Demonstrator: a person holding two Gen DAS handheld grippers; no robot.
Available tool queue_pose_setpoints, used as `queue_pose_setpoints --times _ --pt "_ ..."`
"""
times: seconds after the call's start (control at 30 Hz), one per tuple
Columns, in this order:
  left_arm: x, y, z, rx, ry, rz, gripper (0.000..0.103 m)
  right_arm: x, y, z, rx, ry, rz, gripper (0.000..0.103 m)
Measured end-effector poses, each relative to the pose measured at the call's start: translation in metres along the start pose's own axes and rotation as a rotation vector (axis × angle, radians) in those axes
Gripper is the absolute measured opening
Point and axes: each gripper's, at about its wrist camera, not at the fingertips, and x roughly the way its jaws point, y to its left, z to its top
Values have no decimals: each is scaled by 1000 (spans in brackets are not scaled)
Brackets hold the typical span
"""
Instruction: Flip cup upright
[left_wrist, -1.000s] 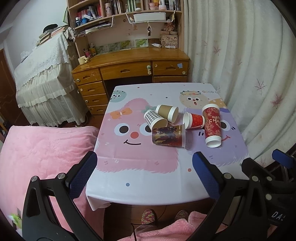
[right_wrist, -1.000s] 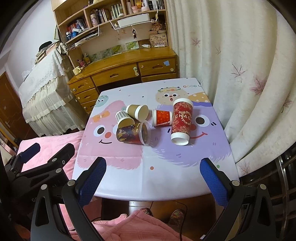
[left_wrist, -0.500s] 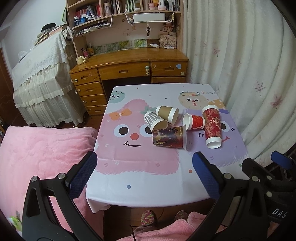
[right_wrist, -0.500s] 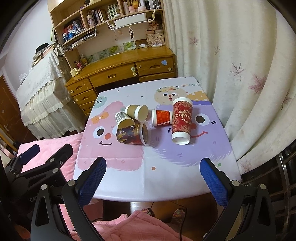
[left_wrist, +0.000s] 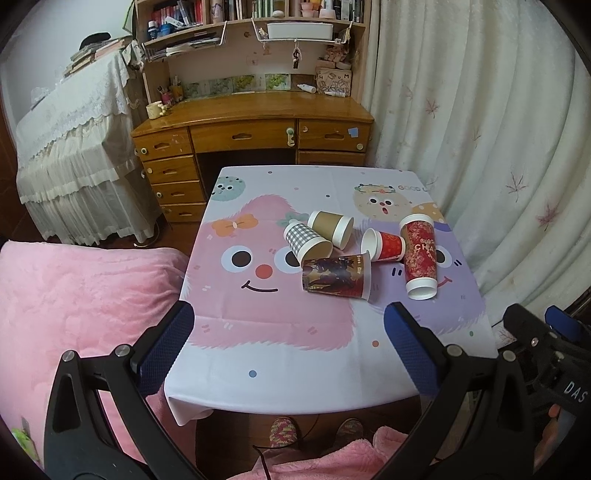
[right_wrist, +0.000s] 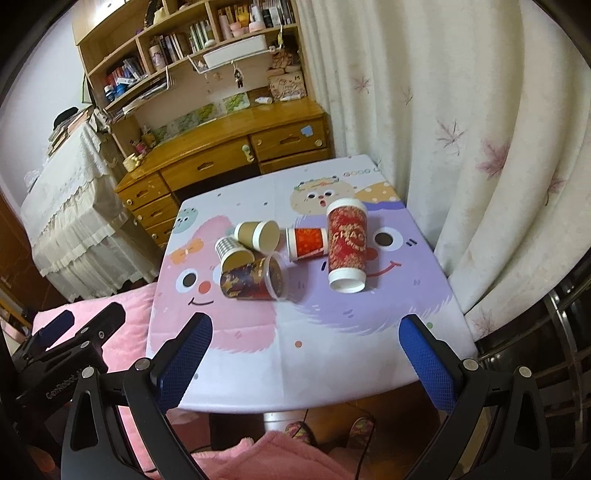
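Note:
Several paper cups lie on their sides in a cluster on the cartoon tablecloth (left_wrist: 280, 332): a tall red cup (left_wrist: 419, 254), a small red cup (left_wrist: 386, 245), a brown cup (left_wrist: 330, 229), a checked cup (left_wrist: 306, 242) and a dark patterned cup (left_wrist: 336, 275). They also show in the right wrist view: tall red (right_wrist: 347, 243), small red (right_wrist: 308, 242), brown (right_wrist: 256, 234), checked (right_wrist: 231, 253), dark (right_wrist: 251, 280). My left gripper (left_wrist: 288, 339) and right gripper (right_wrist: 304, 354) are open and empty, held above the table's near edge, well short of the cups.
A wooden desk (left_wrist: 255, 122) with drawers and shelves stands behind the table. A cream curtain (left_wrist: 480, 129) hangs at the right. A pink blanket (left_wrist: 74, 302) lies left of the table. Slippered feet (left_wrist: 284, 432) show under the near edge.
Both grippers have drifted slightly; the right wrist view has tilted and moved a little closer to the table. The cups have not moved.

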Motion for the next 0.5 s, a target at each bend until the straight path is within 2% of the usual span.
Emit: queue_pose_setpoints --times 0.07,0.1,0.2,0.4,0.5 --pt "4 0 2 7 6 -13 102 -4 5 0 -6 -26 -21 103" --pt "4 20 -1 6 7 -23 102 -4 8 1 -6 -33 -26 103" --pt "8 32 -1 36 37 -58 102 -6 20 -4 -5 -70 -39 103" --pt "28 52 2 108 111 -168 102 0 41 -21 49 -87 -40 102" --pt "33 67 -1 147 124 -189 102 4 55 -31 29 -75 -57 102"
